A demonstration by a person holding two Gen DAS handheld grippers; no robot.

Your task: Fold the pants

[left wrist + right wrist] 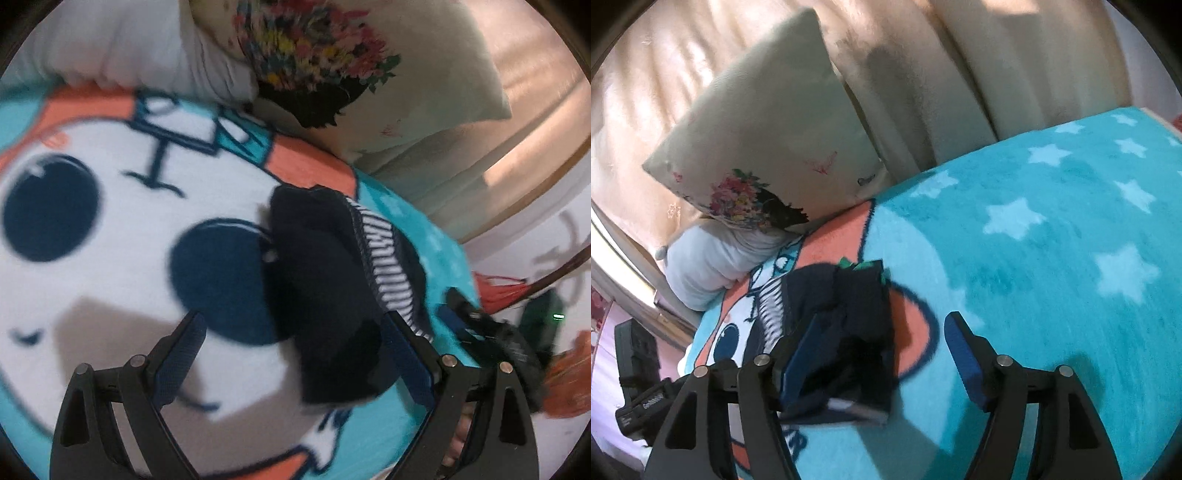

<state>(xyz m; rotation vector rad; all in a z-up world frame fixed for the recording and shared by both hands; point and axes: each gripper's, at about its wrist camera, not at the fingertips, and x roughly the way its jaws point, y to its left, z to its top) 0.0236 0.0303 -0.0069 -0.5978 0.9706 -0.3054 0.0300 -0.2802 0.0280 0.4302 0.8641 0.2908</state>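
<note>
1. Lying bunched on the blanket (pixel 1052 258): dark pants (pixel 325 295), folds blurring together.
2. Spreading wide, gripping nothing: left gripper (pixel 295 332) and right gripper (pixel 882 325).
3. Hiding the pants' near edge: right jaws.

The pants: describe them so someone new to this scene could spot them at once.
Start from the turquoise star blanket covering the bed, then find the big cartoon face printed on it. The pants lie bunched in a dark navy heap on that face, over one of its eyes. A striped black-and-white lining along one edge sets them apart from the pale pillows behind.
</note>
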